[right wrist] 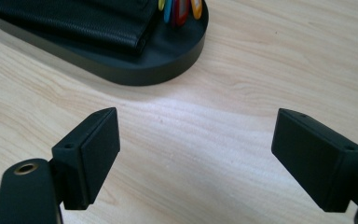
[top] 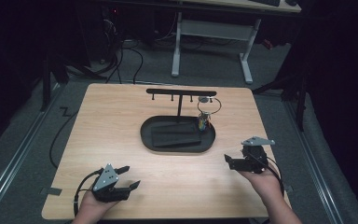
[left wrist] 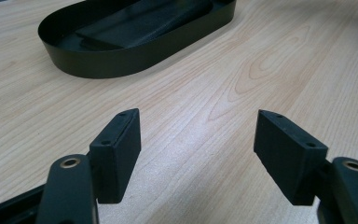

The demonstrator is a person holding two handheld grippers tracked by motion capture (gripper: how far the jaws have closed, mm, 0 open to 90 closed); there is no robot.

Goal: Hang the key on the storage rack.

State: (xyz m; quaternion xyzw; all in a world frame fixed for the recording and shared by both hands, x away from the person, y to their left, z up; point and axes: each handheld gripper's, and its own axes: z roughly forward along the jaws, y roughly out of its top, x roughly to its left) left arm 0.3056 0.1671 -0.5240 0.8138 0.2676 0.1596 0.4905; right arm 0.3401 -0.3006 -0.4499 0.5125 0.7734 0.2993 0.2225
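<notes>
Tray (top: 144,135) with wallet (top: 175,136) sits mid-frame, keys (top: 203,122) hanging beside; both my grippers (top: 126,176) (top: 227,159) gape empty over wooden table (top: 112,116).

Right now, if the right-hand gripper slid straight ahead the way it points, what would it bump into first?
Probably the black oval tray. The right gripper has open jaws with bare table ahead, then the tray's wall; depth is uncertain.

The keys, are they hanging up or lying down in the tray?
Hanging. The keys dangle from a ring on the rack's right hook, their coloured tags just above the tray.
</notes>
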